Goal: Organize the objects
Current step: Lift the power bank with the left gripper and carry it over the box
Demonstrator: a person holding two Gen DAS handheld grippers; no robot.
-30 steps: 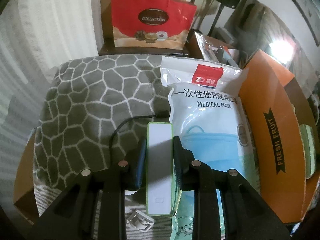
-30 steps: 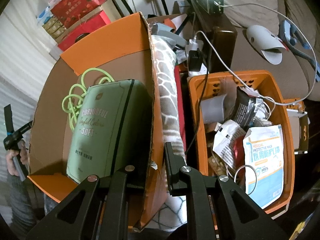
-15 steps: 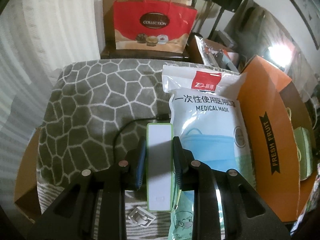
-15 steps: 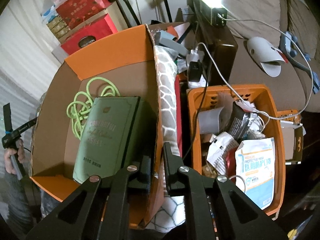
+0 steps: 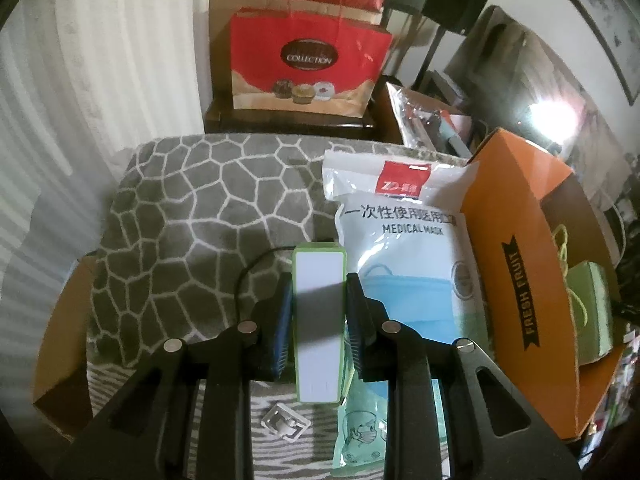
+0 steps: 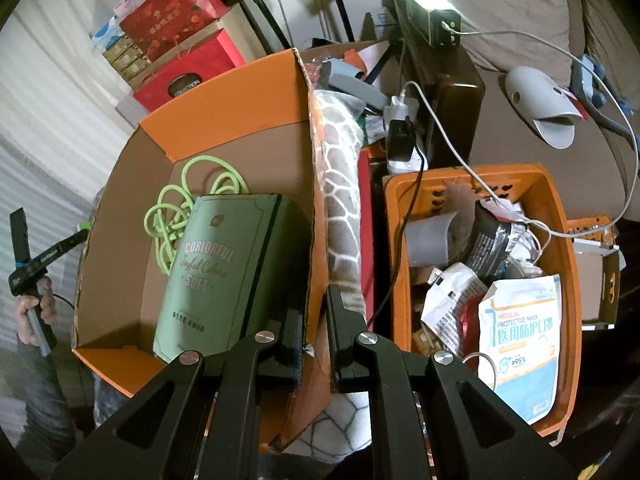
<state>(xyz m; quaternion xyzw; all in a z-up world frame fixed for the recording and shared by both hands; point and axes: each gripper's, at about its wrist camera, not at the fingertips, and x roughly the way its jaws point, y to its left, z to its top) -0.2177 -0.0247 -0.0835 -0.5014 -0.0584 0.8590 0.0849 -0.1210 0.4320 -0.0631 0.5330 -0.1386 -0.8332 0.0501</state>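
Observation:
My left gripper (image 5: 319,294) is shut on a white power bank with a green edge (image 5: 319,312) and holds it above the grey patterned blanket (image 5: 208,216); a black cable trails from its far end. A medical mask pack (image 5: 404,248) lies just right of it. My right gripper (image 6: 313,322) is shut on the right wall of the orange cardboard box (image 6: 310,208), which also shows in the left wrist view (image 5: 516,264). Inside the box lie a green notebook (image 6: 224,276) and a green cable (image 6: 188,204).
An orange plastic basket (image 6: 560,216) full of packets stands right of the box. A small white clip (image 5: 285,426) lies on the blanket below the power bank. A red gift bag (image 5: 308,64) stands behind the blanket. Chargers and cables lie beyond the basket.
The left gripper has lifted and drawn back a little with the power bank. The right gripper has risen and pulled back while still holding the box wall.

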